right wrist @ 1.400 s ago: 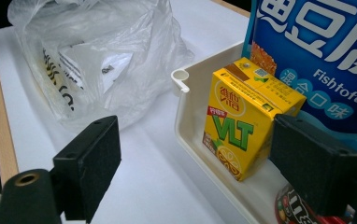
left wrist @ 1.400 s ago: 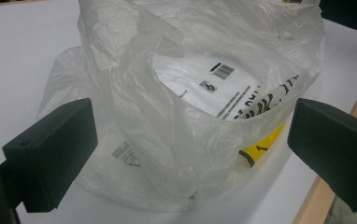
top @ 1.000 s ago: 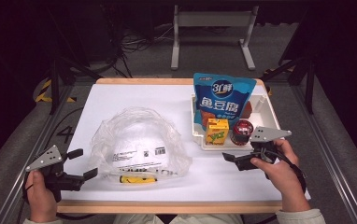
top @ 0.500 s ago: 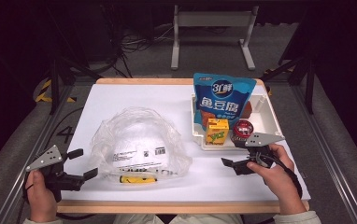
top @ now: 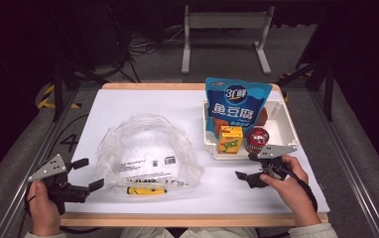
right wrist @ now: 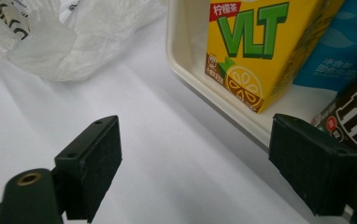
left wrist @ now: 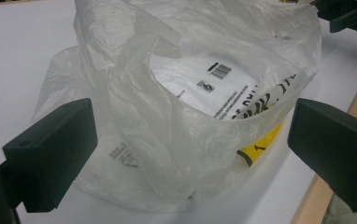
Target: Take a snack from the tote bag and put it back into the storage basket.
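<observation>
At the near edge of the counter (top: 128, 106), the left hand-held gripper (top: 84, 174) sits low at the front left corner, its jaws spread wide and holding nothing. In the left gripper view the bag (left wrist: 200, 107) lies straight ahead between those jaws, not pinched by them. The bag (top: 148, 153) is clear, crumpled plastic, resting on the counter's middle left, with a barcode label showing through it and a yellow strip (top: 143, 190) along its near edge.

On the near right, the right hand-held gripper (top: 248, 167) is also released, jaws well apart, hovering just in front of the tray (top: 289, 130). In the right gripper view, its right jaw stands beside the tray's near rim (right wrist: 200, 88), with the yellow carton (right wrist: 260, 46) just beyond.

Farther back, the white tray holds the carton (top: 230, 139) at its near left, a dark red-topped tub (top: 257, 140) just beside it, and a blue pouch (top: 234, 106) leaning behind both.
</observation>
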Available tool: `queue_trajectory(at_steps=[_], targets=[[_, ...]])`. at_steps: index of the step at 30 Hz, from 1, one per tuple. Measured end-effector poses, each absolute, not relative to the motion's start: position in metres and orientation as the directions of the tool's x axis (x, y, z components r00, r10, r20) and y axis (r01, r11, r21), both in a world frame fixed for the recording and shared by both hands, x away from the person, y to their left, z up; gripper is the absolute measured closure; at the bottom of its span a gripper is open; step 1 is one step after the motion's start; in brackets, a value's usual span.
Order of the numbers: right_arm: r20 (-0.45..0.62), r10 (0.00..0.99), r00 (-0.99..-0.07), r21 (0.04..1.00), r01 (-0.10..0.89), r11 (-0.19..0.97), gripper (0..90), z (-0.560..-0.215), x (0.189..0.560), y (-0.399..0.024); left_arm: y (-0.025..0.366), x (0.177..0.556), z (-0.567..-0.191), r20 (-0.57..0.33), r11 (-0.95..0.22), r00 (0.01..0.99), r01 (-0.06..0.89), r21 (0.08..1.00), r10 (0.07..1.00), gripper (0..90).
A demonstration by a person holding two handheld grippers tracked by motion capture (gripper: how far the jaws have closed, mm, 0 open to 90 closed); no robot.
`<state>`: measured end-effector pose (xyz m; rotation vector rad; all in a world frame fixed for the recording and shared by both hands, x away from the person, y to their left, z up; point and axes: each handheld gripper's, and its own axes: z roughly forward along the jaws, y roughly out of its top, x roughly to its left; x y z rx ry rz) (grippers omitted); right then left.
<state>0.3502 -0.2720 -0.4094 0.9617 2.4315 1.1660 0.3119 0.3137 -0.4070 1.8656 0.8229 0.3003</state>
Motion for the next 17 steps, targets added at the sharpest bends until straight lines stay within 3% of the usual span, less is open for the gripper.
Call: queue_trajectory(at_steps=[17], targets=[[0.049, 0.668, -0.743, 0.720, 0.490, 0.491, 17.8, -0.4146, 0.3532, -0.2695, 0.3151, 0.3106, -0.4073, -0.162, -0.237, 0.734, 0.408, 0.882, 0.660, 2.2]])
